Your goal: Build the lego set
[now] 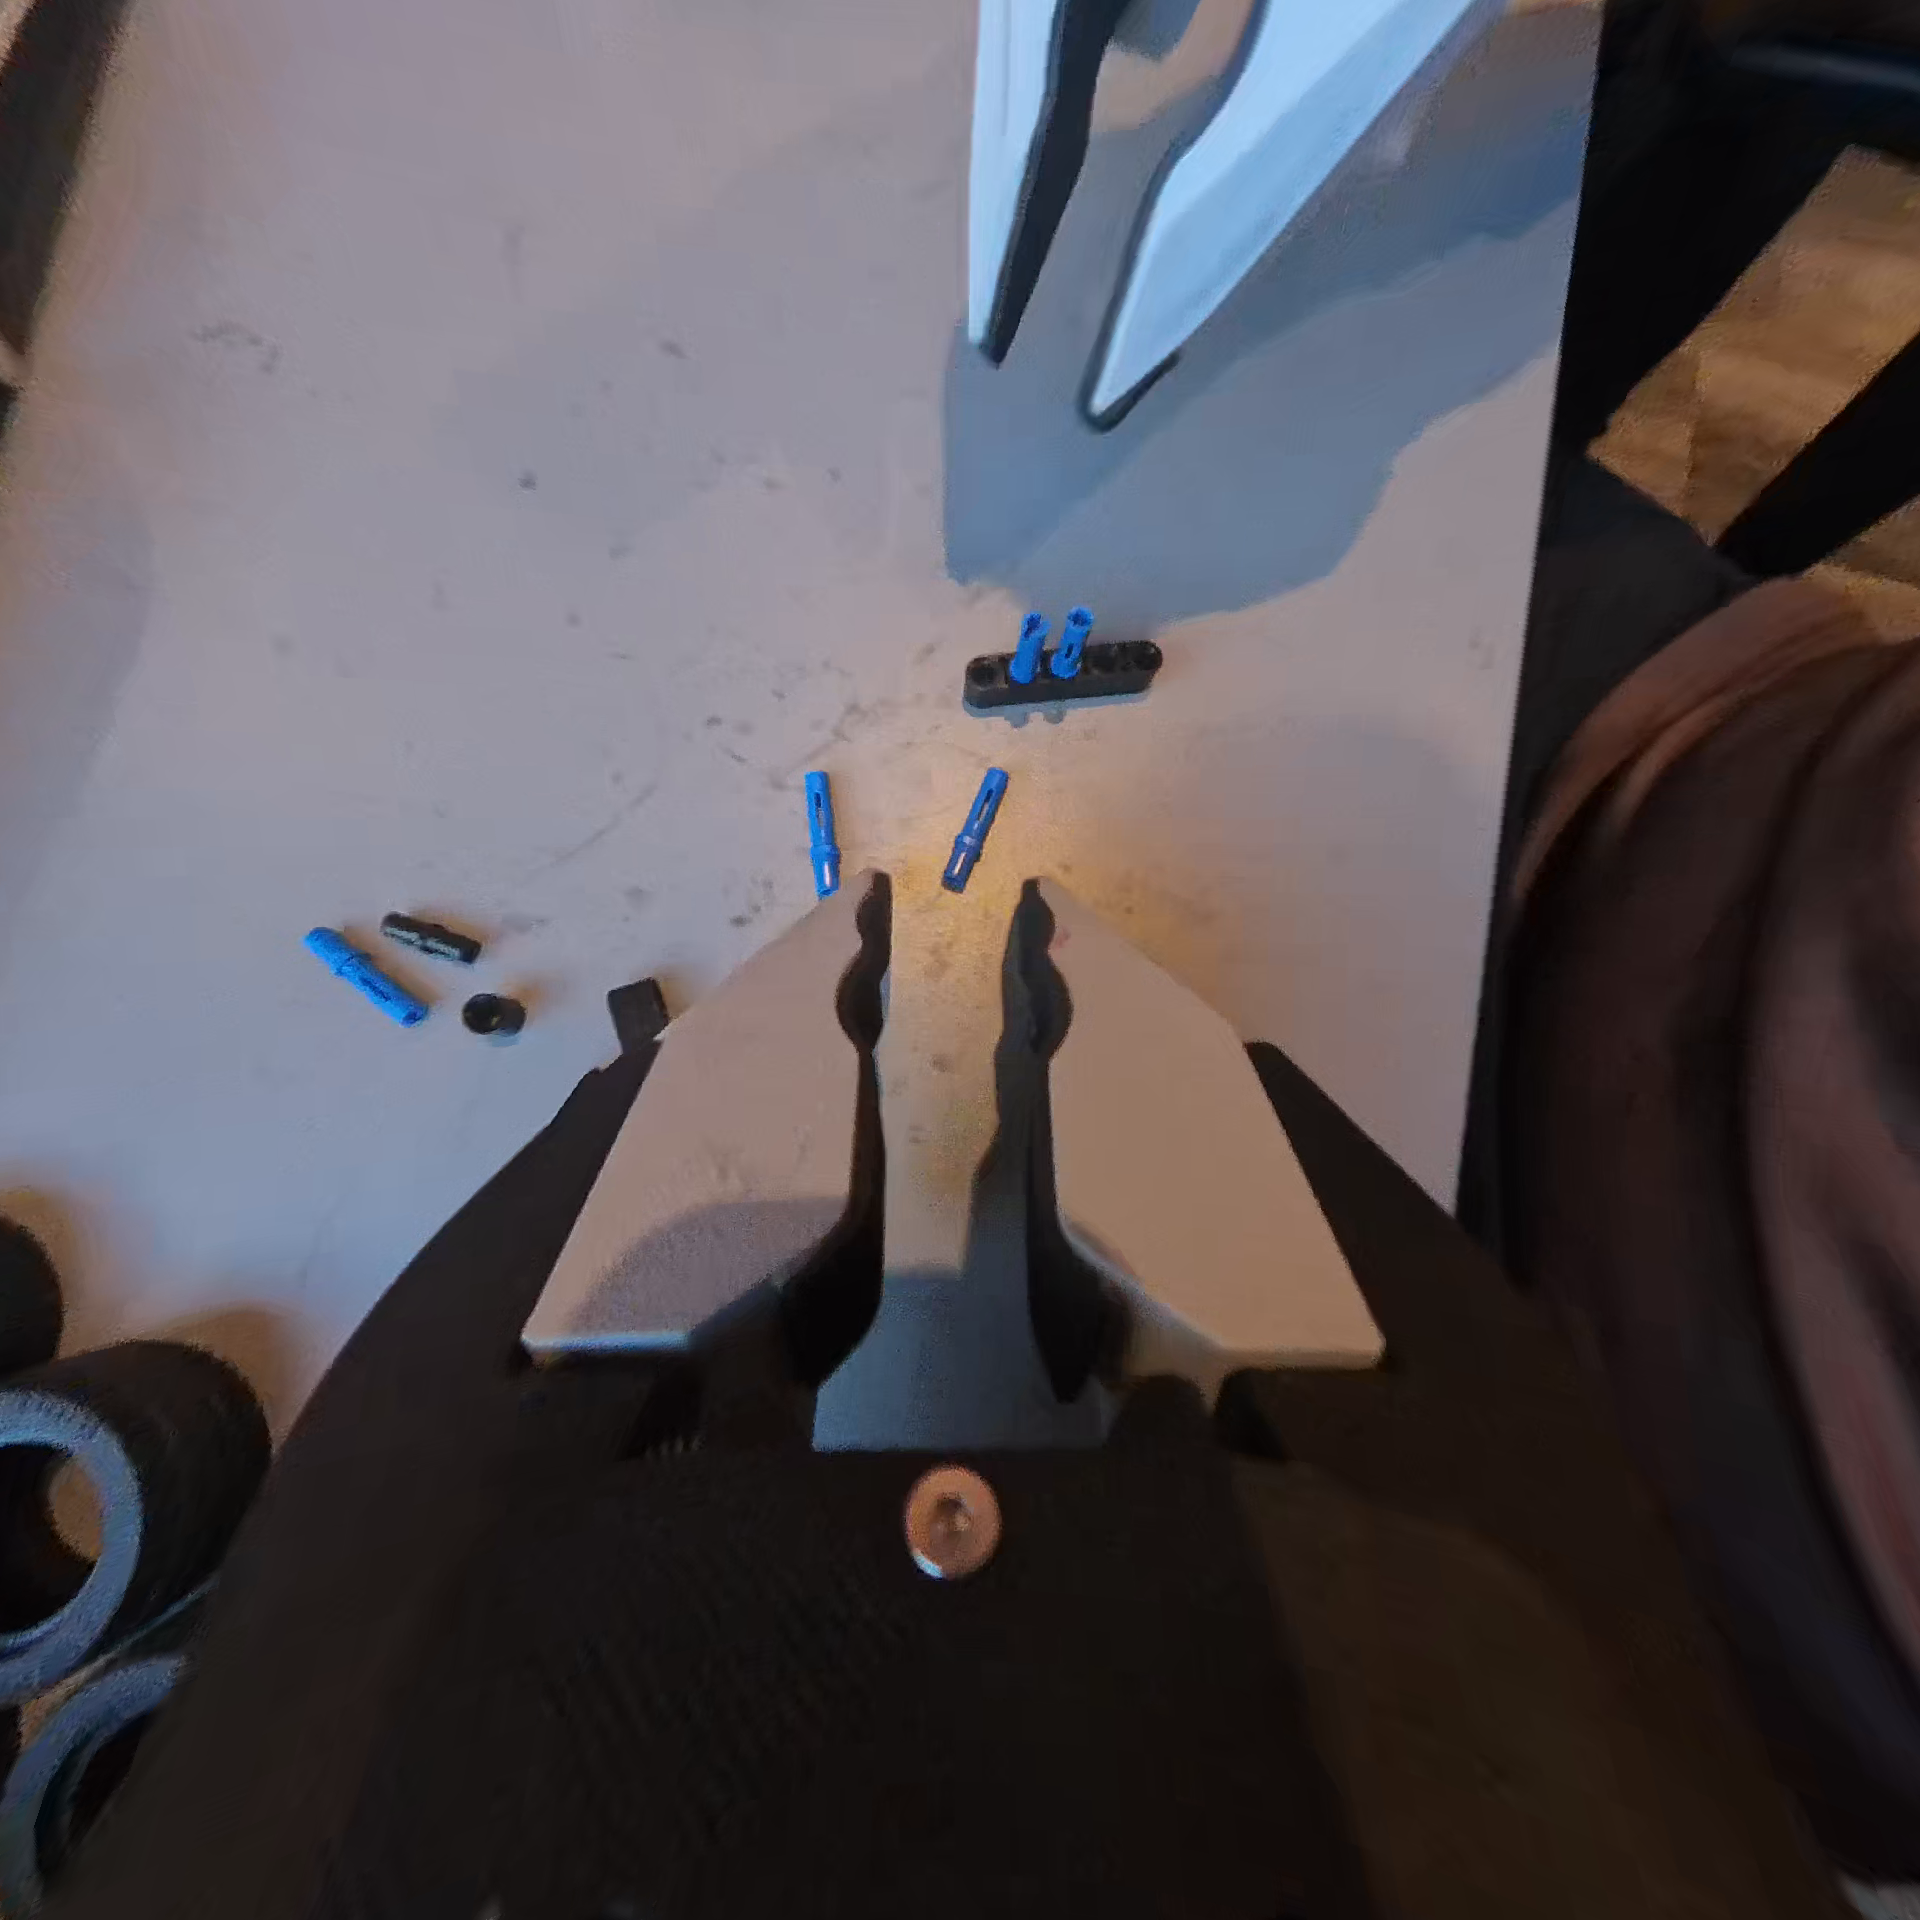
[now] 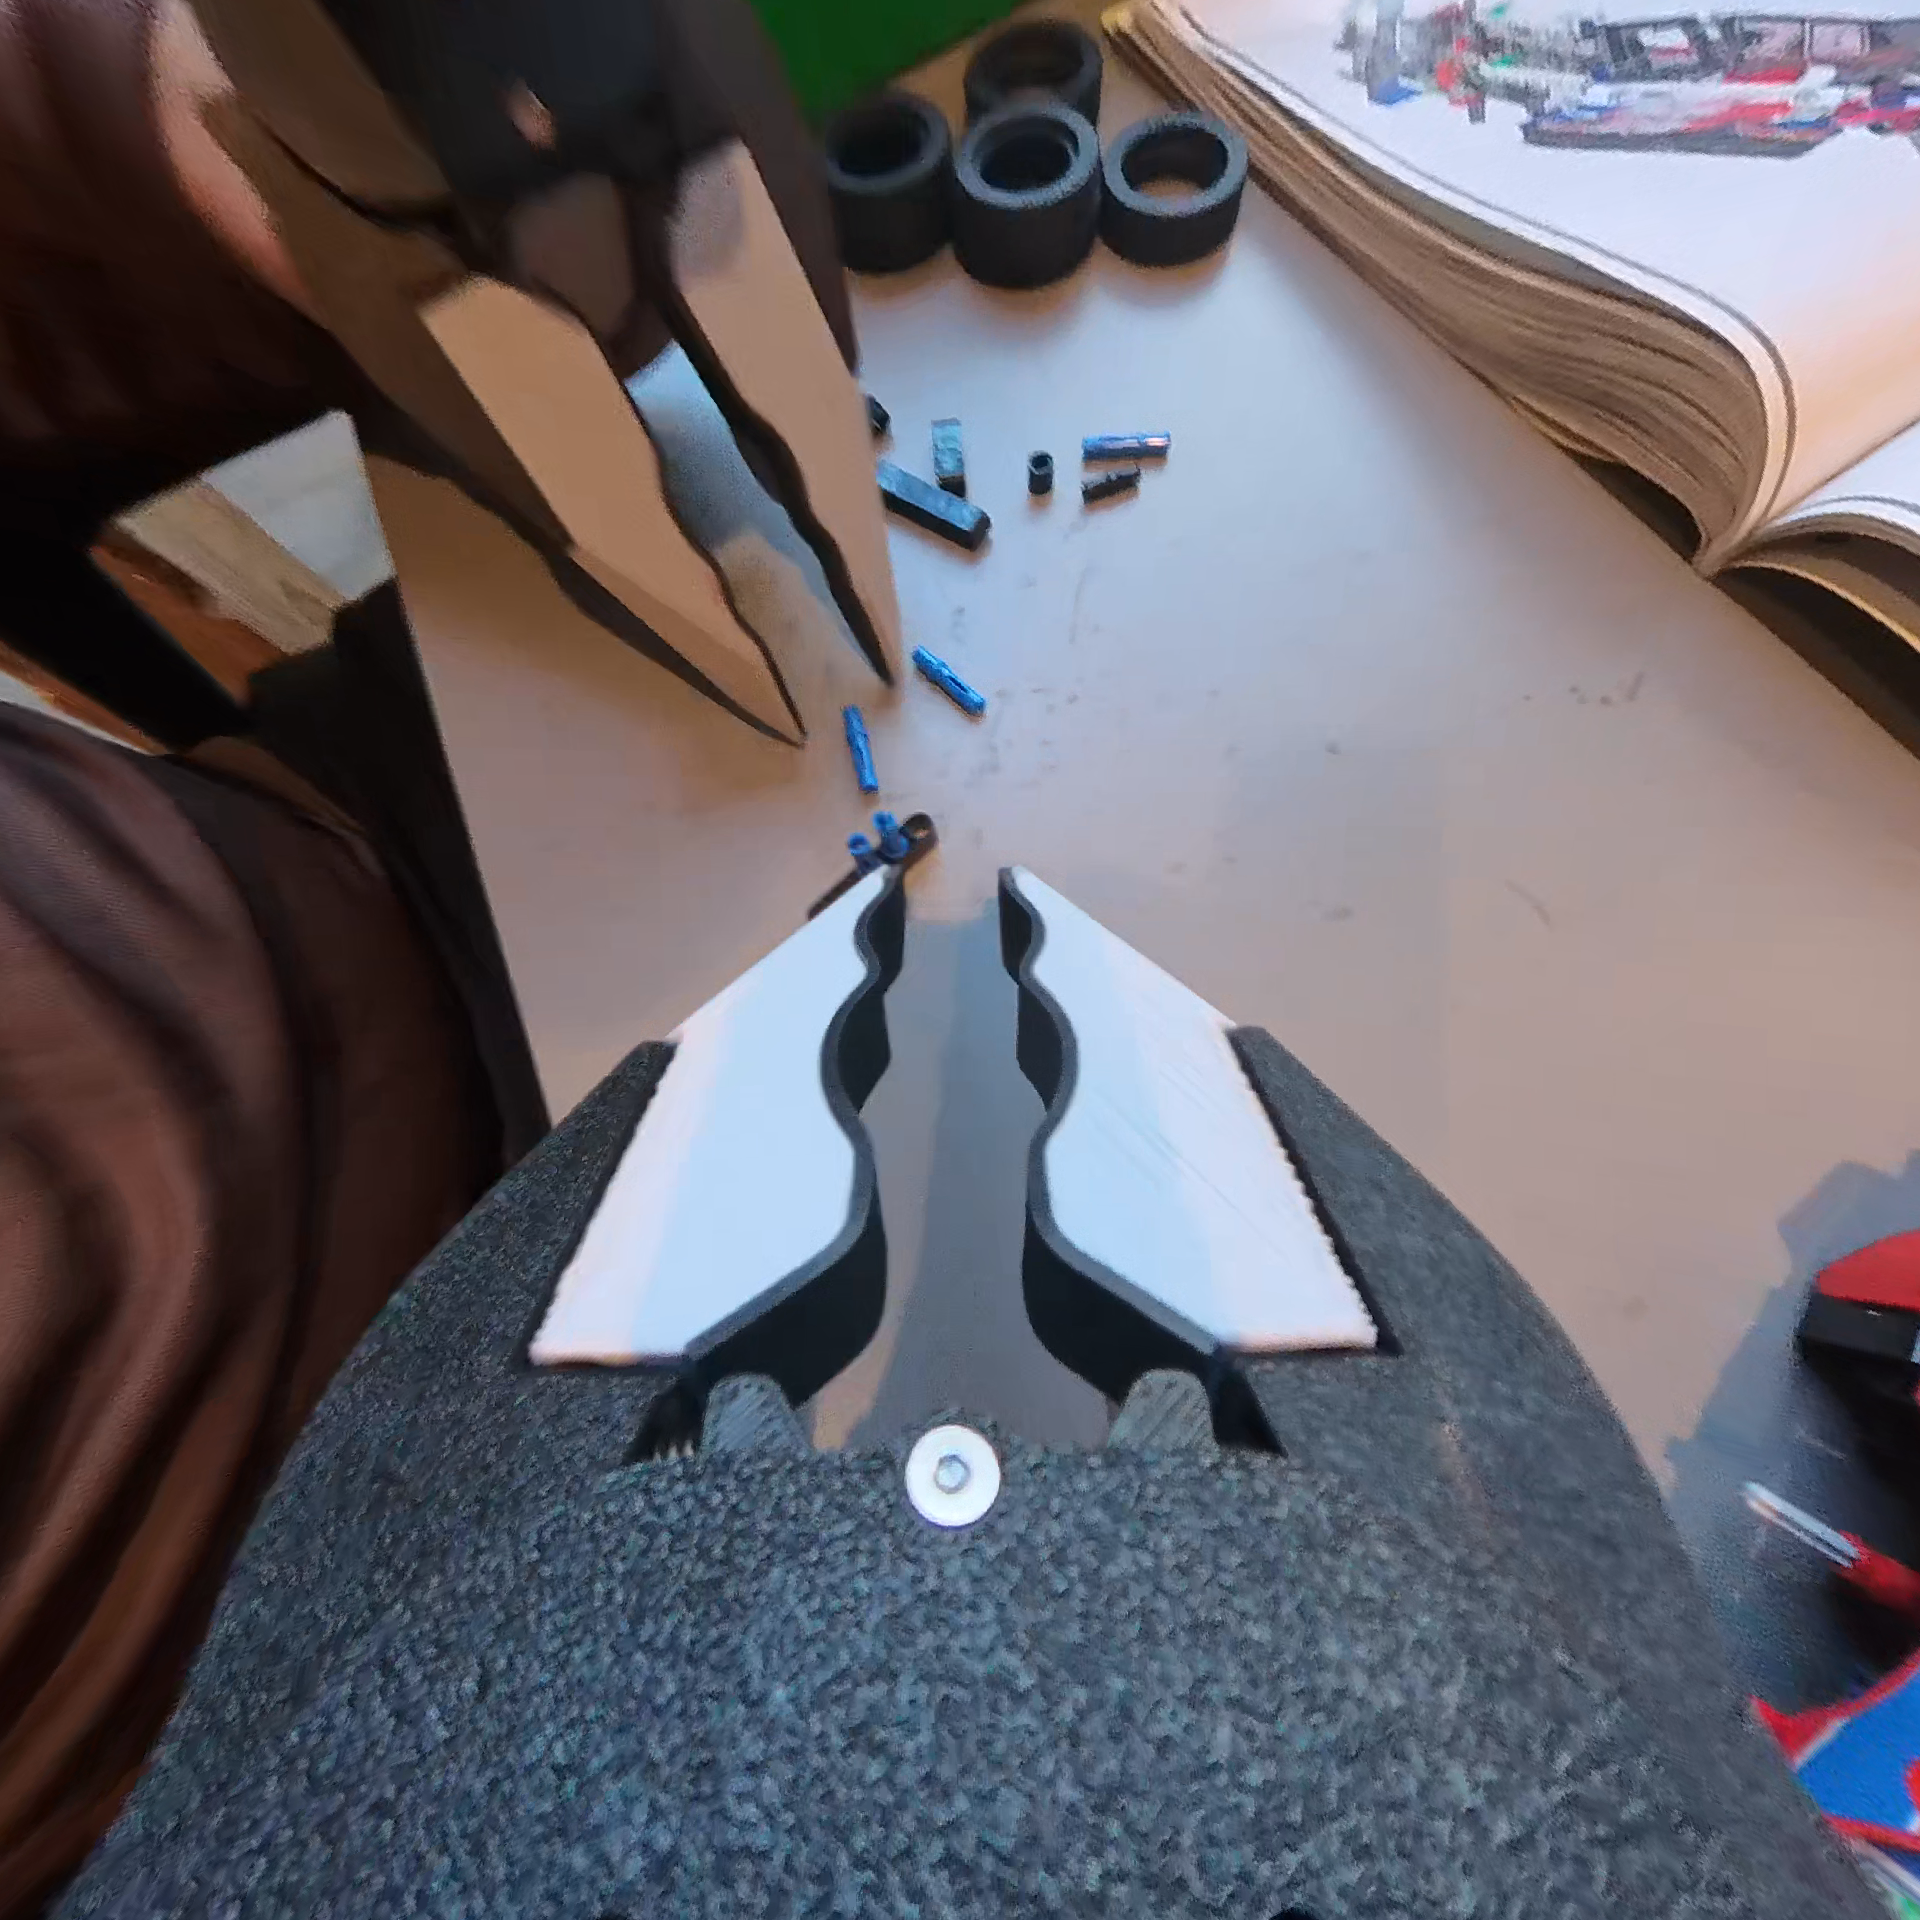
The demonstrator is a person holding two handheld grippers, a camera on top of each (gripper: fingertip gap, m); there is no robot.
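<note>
A black beam (image 1: pixel 1062 673) with two blue pins (image 1: pixel 1051 644) standing in it lies on the table; in the right wrist view it (image 2: pixel 891 840) sits just beyond my right gripper's left fingertip. Two loose blue pins (image 1: pixel 821 831) (image 1: pixel 975 828) lie just ahead of my left gripper (image 1: pixel 954 883), which is open and empty. They also show in the right wrist view (image 2: pixel 860 748) (image 2: pixel 948 680). My right gripper (image 2: pixel 948 878) is open and empty; in the left wrist view it (image 1: pixel 1049 364) hovers beyond the beam. The left gripper (image 2: pixel 847 712) shows in the right wrist view too.
Another blue pin (image 1: pixel 366 975), a black pin (image 1: pixel 431 937), a black bush (image 1: pixel 492 1014) and black pieces (image 2: pixel 932 506) lie to the left. Several black tyres (image 2: pixel 1029 166) stand at the far end. An open instruction book (image 2: pixel 1558 260) lies on the right. Red and blue parts (image 2: pixel 1860 1621) sit near right. A person's brown sleeve (image 2: pixel 156 1143) is close. From my left tips it is roughly 7 cm to the black bush (image 1: pixel 492 1014); from my right, 15 cm.
</note>
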